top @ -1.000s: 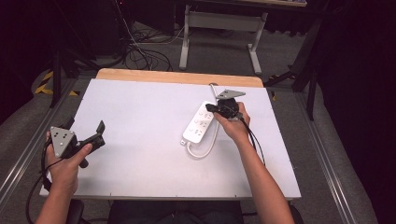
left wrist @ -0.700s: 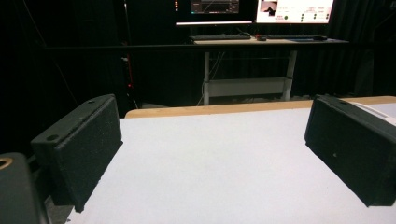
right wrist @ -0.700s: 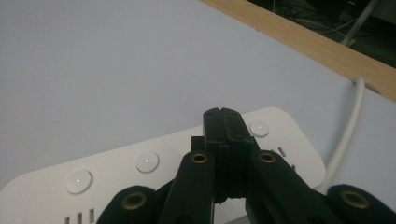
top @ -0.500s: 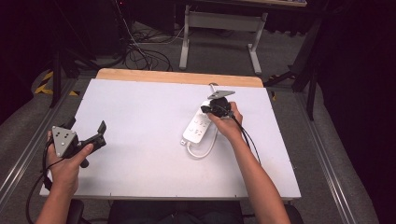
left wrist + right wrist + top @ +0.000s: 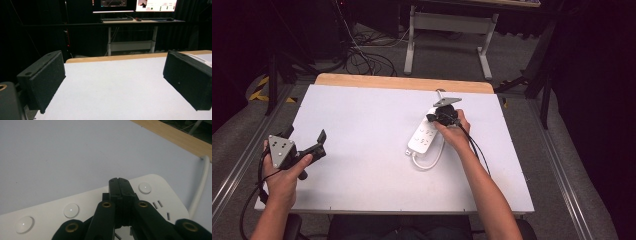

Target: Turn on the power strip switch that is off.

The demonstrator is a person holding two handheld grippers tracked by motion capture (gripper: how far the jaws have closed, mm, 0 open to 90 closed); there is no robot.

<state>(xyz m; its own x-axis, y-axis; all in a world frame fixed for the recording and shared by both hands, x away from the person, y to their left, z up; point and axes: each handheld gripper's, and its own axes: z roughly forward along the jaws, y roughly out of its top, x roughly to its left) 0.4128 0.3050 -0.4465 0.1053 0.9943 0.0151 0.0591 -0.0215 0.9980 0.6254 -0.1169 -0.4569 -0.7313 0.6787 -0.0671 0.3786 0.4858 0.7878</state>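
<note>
A white power strip (image 5: 424, 138) lies on the white table (image 5: 362, 175), right of the middle, with its white cable (image 5: 432, 162) looped at the near end. My right gripper (image 5: 432, 118) is shut with nothing between its jaws, tips pointing down over the strip's far end. In the right gripper view the closed tips (image 5: 120, 181) sit just left of a round white button (image 5: 145, 187) on the strip (image 5: 47, 216); whether they touch it I cannot tell. My left gripper (image 5: 306, 135) is held at the table's left edge, open and empty (image 5: 112, 82).
A wooden strip (image 5: 402, 83) runs along the table's far edge. Beyond it stand a desk frame (image 5: 447, 22) and floor cables (image 5: 357, 60). The strip's cable (image 5: 201, 185) leads off toward the far edge. Bare tabletop lies between the two hands.
My right hand with its shut gripper has shifted a little left and lower, onto the far end of the power strip. The left hand has stayed put.
</note>
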